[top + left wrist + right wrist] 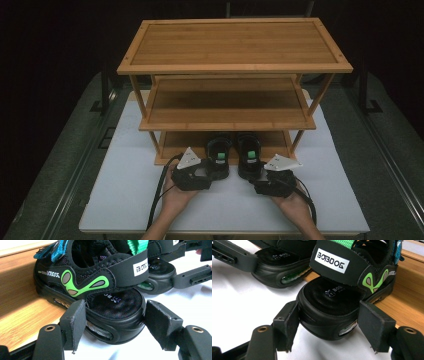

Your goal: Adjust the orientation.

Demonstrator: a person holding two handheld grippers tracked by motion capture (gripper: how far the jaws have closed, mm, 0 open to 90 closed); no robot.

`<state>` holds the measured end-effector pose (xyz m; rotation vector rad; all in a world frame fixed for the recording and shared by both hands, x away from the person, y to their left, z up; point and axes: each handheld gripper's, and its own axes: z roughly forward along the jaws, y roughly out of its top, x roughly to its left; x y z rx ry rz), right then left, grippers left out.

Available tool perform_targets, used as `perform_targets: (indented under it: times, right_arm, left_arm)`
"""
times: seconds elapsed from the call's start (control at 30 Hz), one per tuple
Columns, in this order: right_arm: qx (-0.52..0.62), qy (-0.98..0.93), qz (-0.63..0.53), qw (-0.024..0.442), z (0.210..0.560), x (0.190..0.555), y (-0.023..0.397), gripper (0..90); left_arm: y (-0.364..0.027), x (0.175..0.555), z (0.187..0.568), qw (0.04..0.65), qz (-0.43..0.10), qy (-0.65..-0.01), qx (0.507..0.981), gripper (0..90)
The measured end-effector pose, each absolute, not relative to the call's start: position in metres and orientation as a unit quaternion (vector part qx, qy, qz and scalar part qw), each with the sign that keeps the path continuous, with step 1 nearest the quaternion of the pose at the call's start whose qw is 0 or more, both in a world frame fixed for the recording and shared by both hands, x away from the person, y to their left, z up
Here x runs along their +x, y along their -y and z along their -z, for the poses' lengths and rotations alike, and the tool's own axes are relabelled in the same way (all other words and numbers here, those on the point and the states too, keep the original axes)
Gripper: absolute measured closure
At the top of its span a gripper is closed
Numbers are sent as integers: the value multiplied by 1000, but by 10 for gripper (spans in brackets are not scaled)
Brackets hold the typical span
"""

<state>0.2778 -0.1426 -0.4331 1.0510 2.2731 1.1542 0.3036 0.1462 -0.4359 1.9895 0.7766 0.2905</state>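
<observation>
Two black sandals with green trim sit side by side at the front edge of the wooden rack's (235, 67) bottom shelf, toes on the shelf board, heels overhanging toward the white table mat (125, 195).

Left gripper (212, 172): in the high view the left sandal (219, 155) lies at 12 o'clock from the gripper body, directly ahead of the jaws. In the left gripper view the heel (117, 315) of this sandal sits between the two black jaws. The jaw at 9 o'clock touches the heel's side wall; the jaw at 3 o'clock stands just beside the heel, and contact there cannot be confirmed. Grip condition: jaws wide, bracketing the heel; whether they are clenched on it cannot be told.

Right gripper (257, 175): in the high view the right sandal (249, 155) lies at about 11 o'clock from the gripper body. In the right gripper view its heel (329, 310) sits between the jaws. The jaw at 9 o'clock meets the heel wall; the jaw at 3 o'clock is just beside it, with a narrow gap apparent. Grip condition: not confirmed as clenched.

The two sandals stand near each other, the left one at 9 o'clock from the right one. A hand holds each gripper from the 6 o'clock side.
</observation>
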Motion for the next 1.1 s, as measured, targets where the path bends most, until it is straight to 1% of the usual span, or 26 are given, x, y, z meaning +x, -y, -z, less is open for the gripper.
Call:
perform_targets:
  times: [0.53,1.1]
  right_arm:
    - [374,-806,-415,195,434,287,135,338]
    - [382,-799,-418,200,436,291,132,338]
  left_arm:
    - [-135,312,436,474,-128,-318,811,335]
    - [-132,315,438,477,-129,-325,806,344]
